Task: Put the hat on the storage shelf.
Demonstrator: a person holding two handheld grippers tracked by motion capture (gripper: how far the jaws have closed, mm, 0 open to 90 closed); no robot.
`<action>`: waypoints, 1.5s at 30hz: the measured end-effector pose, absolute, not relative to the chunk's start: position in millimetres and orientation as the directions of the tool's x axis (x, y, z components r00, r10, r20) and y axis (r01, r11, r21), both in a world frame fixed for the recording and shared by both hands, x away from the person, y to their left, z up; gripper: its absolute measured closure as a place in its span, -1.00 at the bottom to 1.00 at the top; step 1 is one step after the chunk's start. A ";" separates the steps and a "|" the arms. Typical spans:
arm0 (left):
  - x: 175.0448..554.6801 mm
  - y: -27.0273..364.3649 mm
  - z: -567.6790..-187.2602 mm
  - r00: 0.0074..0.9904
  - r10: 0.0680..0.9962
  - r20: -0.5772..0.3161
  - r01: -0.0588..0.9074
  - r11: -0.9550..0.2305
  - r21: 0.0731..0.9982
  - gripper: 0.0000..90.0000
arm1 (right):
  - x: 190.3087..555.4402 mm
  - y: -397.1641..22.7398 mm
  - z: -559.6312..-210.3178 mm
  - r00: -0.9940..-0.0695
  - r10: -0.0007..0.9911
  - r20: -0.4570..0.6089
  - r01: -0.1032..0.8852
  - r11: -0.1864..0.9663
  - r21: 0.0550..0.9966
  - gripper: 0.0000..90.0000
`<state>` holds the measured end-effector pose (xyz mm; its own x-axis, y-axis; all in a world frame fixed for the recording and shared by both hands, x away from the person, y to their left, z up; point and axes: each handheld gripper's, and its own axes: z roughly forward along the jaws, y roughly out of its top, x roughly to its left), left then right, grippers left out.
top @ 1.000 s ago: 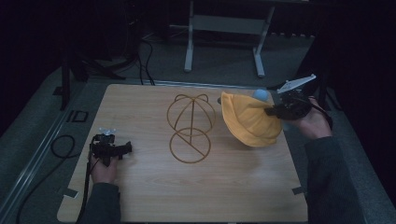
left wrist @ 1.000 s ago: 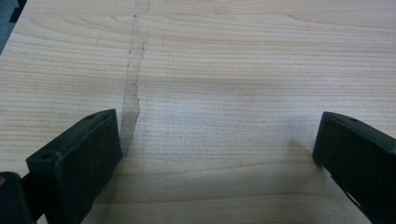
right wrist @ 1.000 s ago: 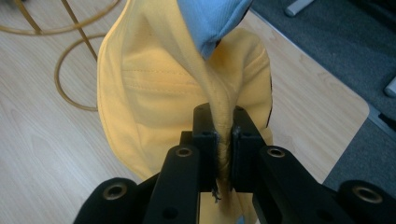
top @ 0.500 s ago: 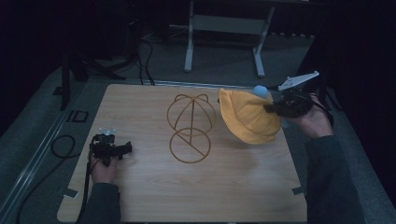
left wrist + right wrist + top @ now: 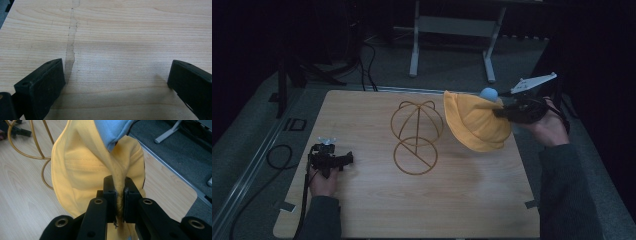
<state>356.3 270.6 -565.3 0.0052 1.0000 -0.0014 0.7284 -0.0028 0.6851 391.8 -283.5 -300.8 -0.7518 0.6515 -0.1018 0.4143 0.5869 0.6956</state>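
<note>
Two tongs in play. No readable writing or labels on anything.

Right tongs [image 5: 119, 195] clamped on bunched edge of yellow cap [image 5: 475, 123]; cap held above far right part of counter [image 5: 362, 210], light-blue brim [image 5: 112, 131] at top. Wire hat stand [image 5: 416, 135] at counter middle, just beside cap, apart from it.

Left tongs [image 5: 115, 82] spread wide, holding nothing, low over bare wood at near left. Grey metal frame legs [image 5: 452, 30] on floor beyond counter.

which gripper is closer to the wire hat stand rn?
Right. The right gripper, holding the yellow hat, is just beside the wire hat stand; the left gripper sits farther off.
</note>
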 end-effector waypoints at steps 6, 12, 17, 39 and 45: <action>356.3 270.6 -565.3 0.005 1.000 -0.001 0.728 -0.003 0.685 -0.97 | 390.7 -280.3 -298.2 -0.763 0.638 -0.103 0.400 0.591 0.701 0.86; 356.3 270.6 -565.3 0.005 1.000 -0.001 0.728 -0.003 0.685 -0.97 | 389.9 -278.6 -295.1 -0.769 0.631 -0.102 0.391 0.591 0.706 0.86; 356.3 270.6 -565.3 0.005 1.000 -0.001 0.728 -0.003 0.685 -0.97 | 389.5 -273.7 -292.0 -0.779 0.619 -0.102 0.384 0.600 0.702 0.86; 356.3 270.5 -565.3 0.005 1.000 -0.002 0.728 -0.002 0.685 -0.97 | 393.1 -248.0 -272.3 -0.811 0.573 -0.117 0.330 0.613 0.718 0.86; 356.3 270.6 -565.3 0.005 1.000 -0.002 0.728 -0.002 0.685 -0.97 | 398.2 -241.7 -272.0 -0.811 0.572 -0.122 0.328 0.617 0.715 0.86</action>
<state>356.3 270.6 -565.3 0.0049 1.0000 -0.0016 0.7285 -0.0025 0.6851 398.2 -241.7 -272.0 -0.8109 0.5724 -0.1218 0.3284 0.6174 0.7149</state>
